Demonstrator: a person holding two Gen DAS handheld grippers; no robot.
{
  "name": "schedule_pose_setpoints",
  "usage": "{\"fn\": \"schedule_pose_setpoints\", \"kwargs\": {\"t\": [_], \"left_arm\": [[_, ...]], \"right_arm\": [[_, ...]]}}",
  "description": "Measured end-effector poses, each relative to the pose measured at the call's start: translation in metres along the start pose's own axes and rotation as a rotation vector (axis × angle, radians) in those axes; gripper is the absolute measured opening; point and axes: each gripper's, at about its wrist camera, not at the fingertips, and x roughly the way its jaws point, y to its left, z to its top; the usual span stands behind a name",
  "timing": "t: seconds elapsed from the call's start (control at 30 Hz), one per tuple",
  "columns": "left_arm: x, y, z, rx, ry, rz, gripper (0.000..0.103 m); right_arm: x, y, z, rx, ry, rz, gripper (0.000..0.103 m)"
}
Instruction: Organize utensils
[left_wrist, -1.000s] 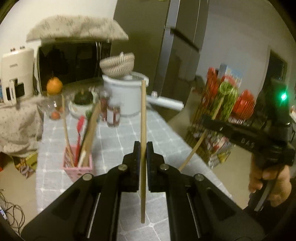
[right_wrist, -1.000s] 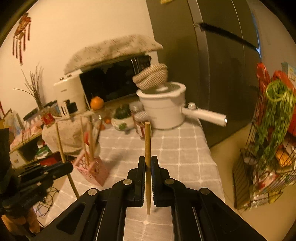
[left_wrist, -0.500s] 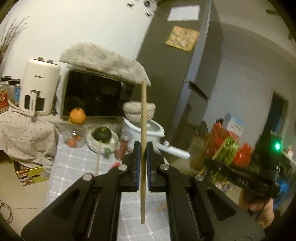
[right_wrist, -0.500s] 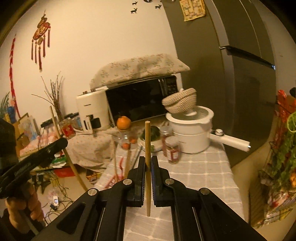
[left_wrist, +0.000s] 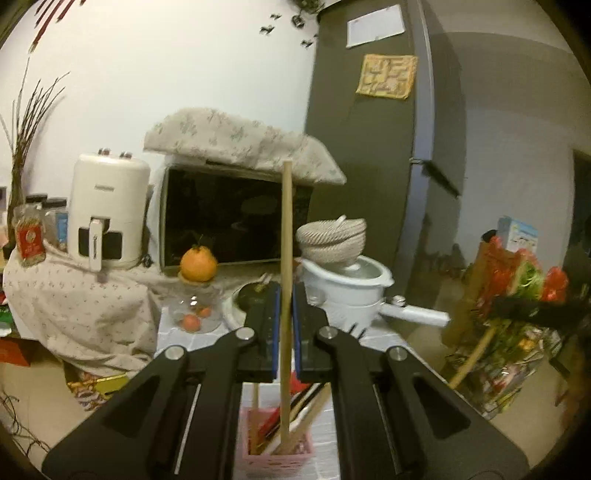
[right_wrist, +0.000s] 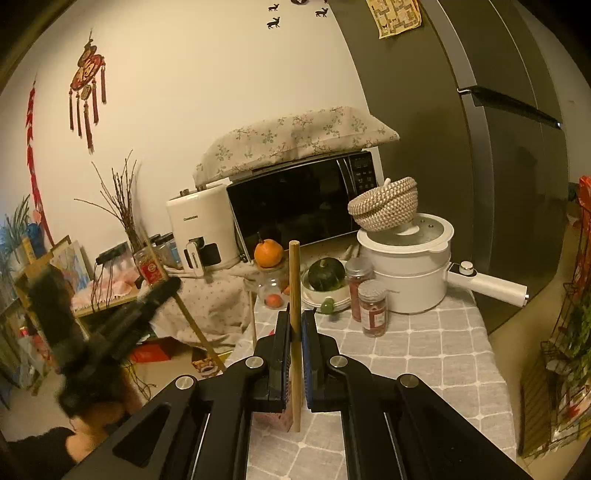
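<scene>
My left gripper (left_wrist: 285, 295) is shut on a wooden chopstick (left_wrist: 286, 221) that stands upright between its pads. The stick's lower end shows over the open top of a pink utensil holder (left_wrist: 273, 456), which has several utensils in it. I cannot tell whether the tip is inside. My right gripper (right_wrist: 294, 317) is shut on a second upright chopstick (right_wrist: 294, 273). The pink holder (right_wrist: 271, 419) is mostly hidden behind its jaws. Each view shows the other gripper blurred at its edge: the right one (left_wrist: 535, 310) and the left one (right_wrist: 122, 325).
On the grey checked tablecloth (right_wrist: 413, 354) stand a white pot (right_wrist: 410, 273) with a long handle, two spice jars (right_wrist: 373, 308), a green squash (right_wrist: 325, 273) on a plate and an orange (right_wrist: 268, 253) on a glass jar. A wire rack (right_wrist: 569, 350) stands at right.
Both cameras have tilted up toward the wall. My left gripper has swung over the pink holder, which now sits under its chopstick. My right gripper has risen, still holding its chopstick.
</scene>
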Motion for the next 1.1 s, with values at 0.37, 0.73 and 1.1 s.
{"fn": "schedule_pose_setpoints", "kwargs": {"t": [0.37, 0.73, 1.1], "left_arm": [[0.031, 0.0, -0.02, 0.057, 0.066, 0.037, 0.007], [0.048, 0.0, -0.038, 0.098, 0.14, 0.045, 0.007], [0.019, 0.011, -0.01, -0.028, 0.245, 0.037, 0.083]], "right_arm": [[0.012, -0.006, -0.004, 0.014, 0.037, -0.001, 0.006], [0.019, -0.003, -0.008, 0.012, 0.053, 0.004, 0.006], [0.023, 0.006, 0.0, 0.04, 0.03, 0.043, 0.006]]}}
